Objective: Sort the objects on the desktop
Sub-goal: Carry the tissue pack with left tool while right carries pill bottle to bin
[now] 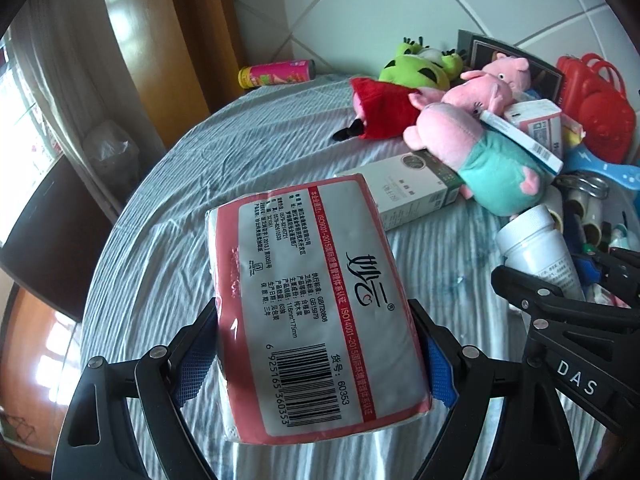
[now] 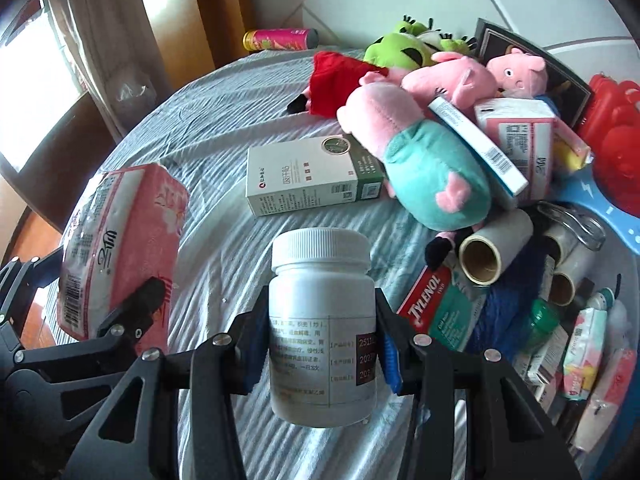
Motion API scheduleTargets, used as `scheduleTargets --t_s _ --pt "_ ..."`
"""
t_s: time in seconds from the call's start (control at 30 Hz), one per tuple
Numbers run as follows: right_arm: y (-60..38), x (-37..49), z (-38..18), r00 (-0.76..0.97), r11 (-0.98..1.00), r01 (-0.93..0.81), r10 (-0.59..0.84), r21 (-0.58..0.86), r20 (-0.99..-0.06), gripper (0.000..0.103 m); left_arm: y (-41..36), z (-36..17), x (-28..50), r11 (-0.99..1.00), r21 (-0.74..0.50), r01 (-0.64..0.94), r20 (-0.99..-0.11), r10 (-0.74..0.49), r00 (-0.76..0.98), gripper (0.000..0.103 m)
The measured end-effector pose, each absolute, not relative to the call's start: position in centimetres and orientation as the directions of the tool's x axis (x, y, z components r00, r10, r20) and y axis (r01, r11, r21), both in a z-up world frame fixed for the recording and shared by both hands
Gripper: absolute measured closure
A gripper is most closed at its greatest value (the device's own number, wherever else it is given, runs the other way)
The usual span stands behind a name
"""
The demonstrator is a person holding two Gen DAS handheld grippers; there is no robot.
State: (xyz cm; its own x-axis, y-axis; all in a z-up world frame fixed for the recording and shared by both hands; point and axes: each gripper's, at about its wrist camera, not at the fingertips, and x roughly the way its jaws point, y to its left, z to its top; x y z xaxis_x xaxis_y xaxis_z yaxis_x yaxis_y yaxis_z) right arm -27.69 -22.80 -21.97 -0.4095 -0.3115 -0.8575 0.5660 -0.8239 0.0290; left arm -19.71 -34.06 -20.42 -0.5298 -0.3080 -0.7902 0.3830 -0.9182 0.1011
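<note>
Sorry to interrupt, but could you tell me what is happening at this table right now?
A person is sorting clutter with two handheld grippers. The left gripper is clamped on a pink tissue pack, held above the striped tablecloth. The right gripper grips a white pill bottle, also lifted. A white box, plush pigs, paper rolls and a Tylenol box are not yet sorted.
</note>
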Motion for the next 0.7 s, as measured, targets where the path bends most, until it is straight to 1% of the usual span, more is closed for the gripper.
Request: scheduleTargets --t_s 0.17,0.37,0.7 --pt "-19.3 -25.7 -17.8 -0.509 -0.891 0.453 -0.263 0.005 -0.82 0.057 -31.9 -17.4 -19.3 -0.957 0.08 0.278 -0.746 -0.243 -0.62 0.016" --pt "-15.5 -22.7 -14.1 -0.601 -0.943 0.331 -0.19 -0.025 -0.777 0.057 -29.0 -14.9 -18.2 -0.986 0.05 0.158 -0.708 -0.147 -0.691 0.016" --pt "-5.8 -17.8 -9.1 -0.706 -0.987 0.152 -0.078 -0.043 -0.704 0.057 -19.9 -10.7 -16.4 -0.999 0.039 -0.018 -0.637 -0.011 -0.771 0.016"
